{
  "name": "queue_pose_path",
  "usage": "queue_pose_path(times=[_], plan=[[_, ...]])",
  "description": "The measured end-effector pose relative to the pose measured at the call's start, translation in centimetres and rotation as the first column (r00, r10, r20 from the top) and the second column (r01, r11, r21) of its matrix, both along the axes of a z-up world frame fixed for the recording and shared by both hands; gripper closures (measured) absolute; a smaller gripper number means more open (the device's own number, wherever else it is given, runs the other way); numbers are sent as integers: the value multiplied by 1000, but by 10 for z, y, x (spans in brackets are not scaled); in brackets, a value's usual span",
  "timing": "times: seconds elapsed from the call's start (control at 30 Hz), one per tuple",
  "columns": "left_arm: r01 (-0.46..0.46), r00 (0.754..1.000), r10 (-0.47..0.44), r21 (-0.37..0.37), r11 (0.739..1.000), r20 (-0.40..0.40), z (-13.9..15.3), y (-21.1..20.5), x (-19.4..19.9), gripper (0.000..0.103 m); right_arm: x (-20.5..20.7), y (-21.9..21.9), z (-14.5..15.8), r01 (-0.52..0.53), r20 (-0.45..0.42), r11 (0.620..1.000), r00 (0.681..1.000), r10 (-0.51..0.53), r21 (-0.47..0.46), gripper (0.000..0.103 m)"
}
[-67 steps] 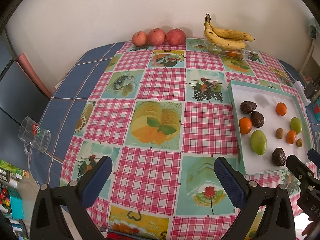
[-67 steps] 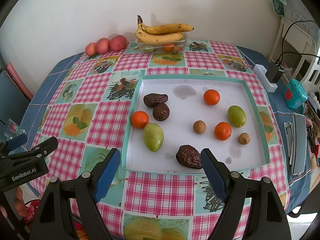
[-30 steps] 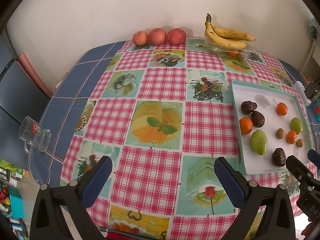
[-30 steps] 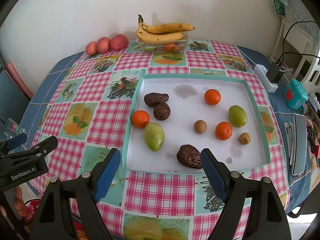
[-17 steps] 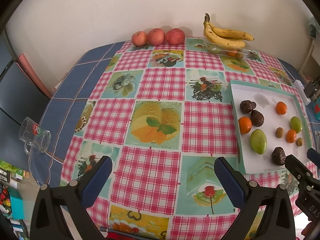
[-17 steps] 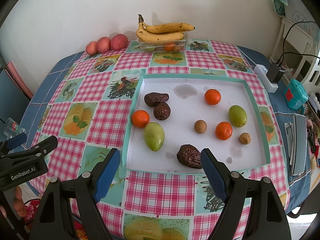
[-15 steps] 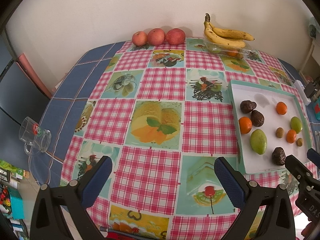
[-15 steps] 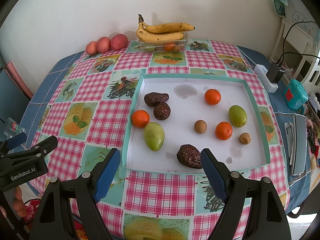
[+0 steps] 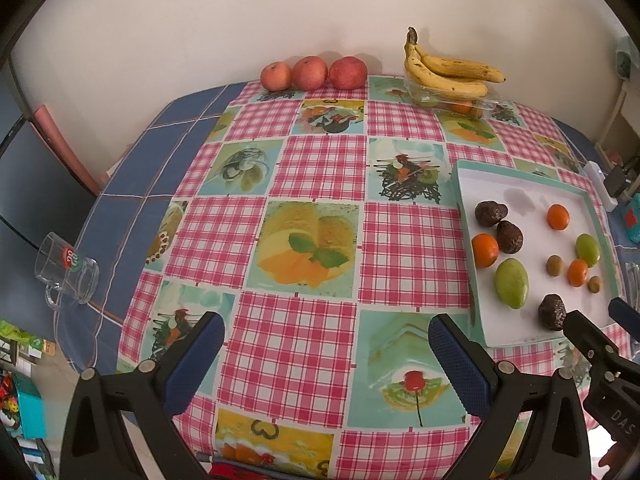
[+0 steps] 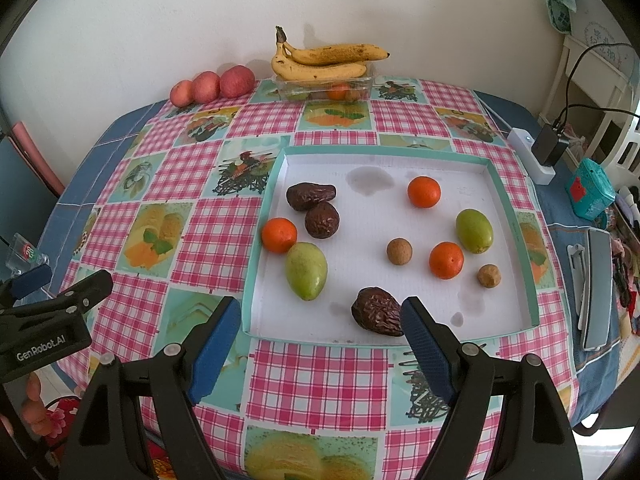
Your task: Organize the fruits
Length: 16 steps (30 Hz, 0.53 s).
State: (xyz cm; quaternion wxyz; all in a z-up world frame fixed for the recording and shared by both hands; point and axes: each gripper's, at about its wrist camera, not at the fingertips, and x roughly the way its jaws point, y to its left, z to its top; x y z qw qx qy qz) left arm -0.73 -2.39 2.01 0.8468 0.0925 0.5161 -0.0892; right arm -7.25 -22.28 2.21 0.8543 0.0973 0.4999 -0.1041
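- Left wrist view: the left gripper (image 9: 323, 354) hangs with its jaws spread wide and nothing between them, over bare checked tablecloth (image 9: 320, 240). The tray (image 9: 466, 280) of loose fruit lies off to its right, well apart from its fingers; three apples (image 9: 314, 74) and the bananas (image 9: 448, 68) sit at the far edge by the wall. The tip of the right gripper shows at the tray's near corner.
- Risk here, as I judge it: a reach across to the tray could cross the other gripper, and a glass mug (image 9: 66, 270) lying on its side near the table's left edge could roll off if the cloth is tugged.
- Right wrist view: the right gripper (image 10: 320, 334) is likewise spread and empty, poised at the tray's (image 10: 516, 216) near rim. A wrinkled dark fruit (image 10: 378, 312) lies just ahead of its right finger, a green mango (image 10: 306, 265) ahead between the fingers, oranges (image 10: 279, 234) and small brown fruits (image 10: 399, 251) farther in.
- Risk: round fruits may roll when nudged, and a hard squeeze could bruise the soft dark fruit; a low approach could catch the tray's rim.
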Motion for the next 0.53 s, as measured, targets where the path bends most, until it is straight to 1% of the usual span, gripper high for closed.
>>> queue_pose_path(times=[0.53], plan=[[-9, 1000, 9, 19, 1000, 12, 1, 2, -1, 0, 0, -2, 2, 2, -2, 1000, 1000, -2, -1, 20]])
